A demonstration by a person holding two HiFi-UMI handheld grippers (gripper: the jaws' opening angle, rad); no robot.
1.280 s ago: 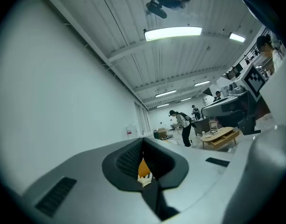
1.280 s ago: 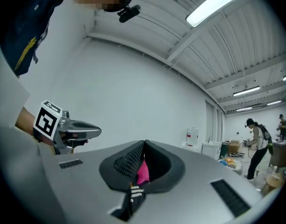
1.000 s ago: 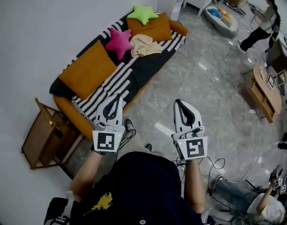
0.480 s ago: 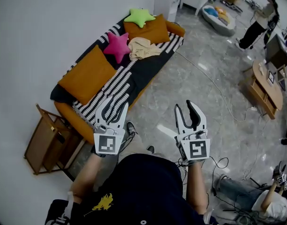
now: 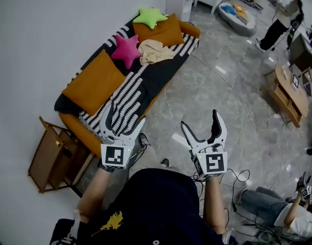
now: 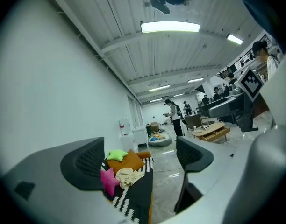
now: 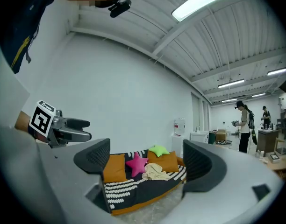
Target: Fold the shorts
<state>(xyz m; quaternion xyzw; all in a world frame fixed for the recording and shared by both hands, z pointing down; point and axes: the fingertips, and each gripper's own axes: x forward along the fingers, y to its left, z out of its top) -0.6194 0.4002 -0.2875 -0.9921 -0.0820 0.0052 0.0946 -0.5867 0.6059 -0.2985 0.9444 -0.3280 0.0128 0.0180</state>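
Both tongs spread, nothing between them; your left gripper [image 5: 124, 114] and right gripper [image 5: 200, 119] have just been opening; both face the orange sofa with the black-and-white striped throw [image 5: 148, 80], well apart from it. Crumpled beige shorts [image 5: 155, 51] lie at the seat's far end, just beside the pink star cushion [image 5: 126, 49], in front of the orange square cushion [image 5: 165, 30]; heap's long axis runs across the seat, backrest toward front edge; waistband direction can't be told.

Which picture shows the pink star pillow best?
The head view: the whole star shows from above, on the sofa. The right gripper view shows it whole but smaller; in the left gripper view a finger hides part of it.
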